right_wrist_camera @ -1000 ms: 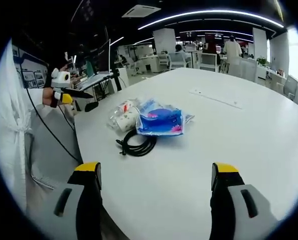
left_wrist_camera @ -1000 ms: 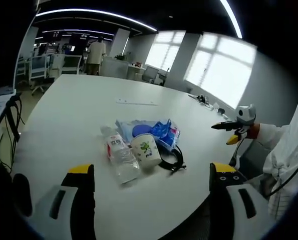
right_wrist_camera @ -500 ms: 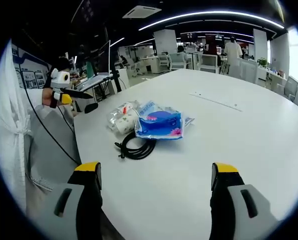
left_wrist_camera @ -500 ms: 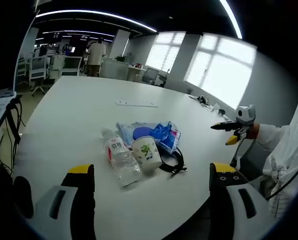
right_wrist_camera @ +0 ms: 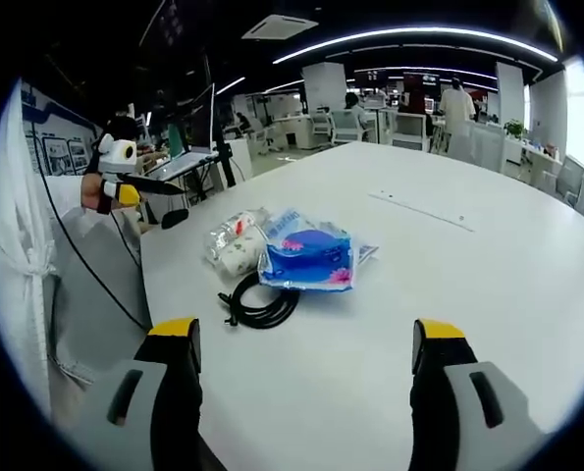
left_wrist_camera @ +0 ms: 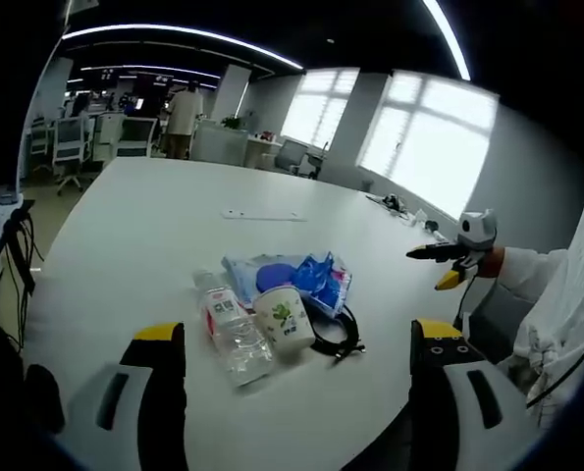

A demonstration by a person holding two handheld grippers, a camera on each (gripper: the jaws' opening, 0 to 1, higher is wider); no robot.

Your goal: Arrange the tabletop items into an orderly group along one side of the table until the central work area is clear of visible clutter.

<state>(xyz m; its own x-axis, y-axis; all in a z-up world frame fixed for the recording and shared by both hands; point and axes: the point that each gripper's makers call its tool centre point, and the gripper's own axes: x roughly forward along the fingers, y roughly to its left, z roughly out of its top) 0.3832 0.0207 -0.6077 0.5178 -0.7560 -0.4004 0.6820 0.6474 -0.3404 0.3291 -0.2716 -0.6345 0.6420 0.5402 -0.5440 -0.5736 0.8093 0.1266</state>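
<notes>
My left gripper (left_wrist_camera: 298, 339) and right gripper (right_wrist_camera: 304, 334) both hover with jaws spread wide, grasping nothing. Ahead on the white table (left_wrist_camera: 125, 226), huddled together near its edge, lie a water bottle (left_wrist_camera: 229, 325), paper cup (left_wrist_camera: 283, 318), black cable coil (right_wrist_camera: 259, 306) and blue packet (right_wrist_camera: 306, 260).

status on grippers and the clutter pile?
Left gripper open, empty; right gripper open, empty. Water bottle, paper cup, blue packet, black cable bunched together on white table, untouched. Path clear.
</notes>
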